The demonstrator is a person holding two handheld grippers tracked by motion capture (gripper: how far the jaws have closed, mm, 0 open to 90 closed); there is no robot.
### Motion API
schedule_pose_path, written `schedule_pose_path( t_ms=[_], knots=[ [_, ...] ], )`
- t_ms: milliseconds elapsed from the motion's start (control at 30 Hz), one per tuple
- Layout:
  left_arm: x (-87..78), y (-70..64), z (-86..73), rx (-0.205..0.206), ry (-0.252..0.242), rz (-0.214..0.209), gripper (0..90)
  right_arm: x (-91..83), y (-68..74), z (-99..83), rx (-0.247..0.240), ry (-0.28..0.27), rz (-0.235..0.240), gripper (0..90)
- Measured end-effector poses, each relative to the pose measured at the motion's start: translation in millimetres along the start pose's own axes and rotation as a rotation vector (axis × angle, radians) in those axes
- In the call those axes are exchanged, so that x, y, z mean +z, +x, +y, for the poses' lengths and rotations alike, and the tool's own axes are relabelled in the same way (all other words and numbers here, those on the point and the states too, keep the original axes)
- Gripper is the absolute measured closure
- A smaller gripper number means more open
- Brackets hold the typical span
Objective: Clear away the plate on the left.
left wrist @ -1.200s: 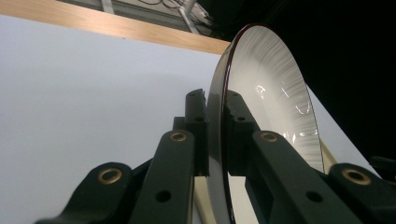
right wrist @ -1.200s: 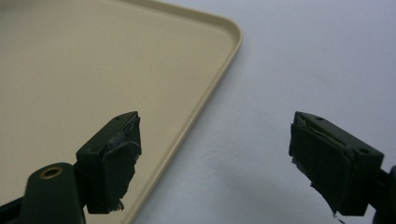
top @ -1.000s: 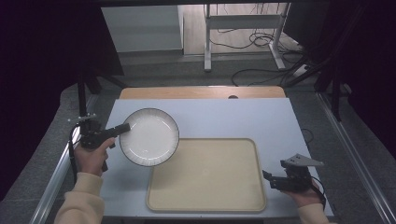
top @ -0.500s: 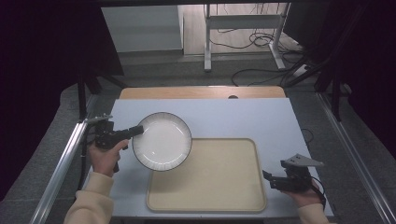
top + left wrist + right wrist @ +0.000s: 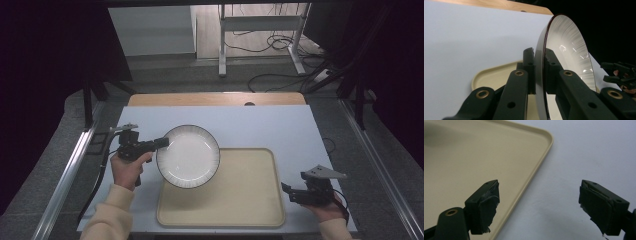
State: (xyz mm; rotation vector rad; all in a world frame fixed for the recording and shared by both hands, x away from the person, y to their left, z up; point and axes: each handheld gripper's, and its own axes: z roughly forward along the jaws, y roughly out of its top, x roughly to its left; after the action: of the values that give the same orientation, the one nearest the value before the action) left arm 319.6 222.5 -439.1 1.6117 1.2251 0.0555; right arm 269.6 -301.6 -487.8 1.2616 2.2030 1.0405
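Observation:
A white plate with a dark rim [image 5: 189, 156] hangs over the left end of the beige tray [image 5: 235, 200]. My left gripper [image 5: 161, 143] is shut on the plate's left edge. In the left gripper view the plate [image 5: 571, 50] stands on edge, its rim pinched between the two black jaws of that gripper [image 5: 539, 65], with the tray [image 5: 491, 75] below. My right gripper [image 5: 287, 190] rests at the tray's right edge, open with nothing in it. In the right gripper view the gripper [image 5: 537, 205] straddles the tray's rim [image 5: 534, 173].
The white table [image 5: 260, 125] has a wooden strip [image 5: 215, 99] along its far edge. Metal rails [image 5: 67, 170] run down both sides. Beyond the table are a desk frame [image 5: 260, 30] and loose cables [image 5: 280, 75] on the floor.
My left gripper has carried the plate to the right, from the table's left part to over the tray's left end. The right gripper has stayed still.

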Motion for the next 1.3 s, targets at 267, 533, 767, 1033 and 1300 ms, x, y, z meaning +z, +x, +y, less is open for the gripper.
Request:
schedule_pose_path(
  t_ms=[267,533,767,1033,1300],
  knots=[
    [14.8,-10.0,-4.8,0.011,0.024,-0.018,82.8,0.2,0.2,0.0,-0.001,0.003,-0.005,17.0],
    [29.1,-18.8,-8.5,0.028,0.056,-0.036,82.7,0.4,0.3,-0.2,0.0,0.004,-0.004,17.0],
    [40.9,-27.6,-13.7,0.043,0.078,-0.06,82.8,0.6,0.6,-0.2,0.0,0.006,-0.003,17.0],
    [53.4,-30.8,-21.8,0.03,0.102,-0.08,82.6,0.4,0.5,-0.8,0.002,0.008,-0.005,17.0],
    [70.0,-32.8,-32.8,0.026,0.138,-0.09,82.5,0.8,0.9,-1.0,0.0,0.01,-0.005,17.0]
  ],
)
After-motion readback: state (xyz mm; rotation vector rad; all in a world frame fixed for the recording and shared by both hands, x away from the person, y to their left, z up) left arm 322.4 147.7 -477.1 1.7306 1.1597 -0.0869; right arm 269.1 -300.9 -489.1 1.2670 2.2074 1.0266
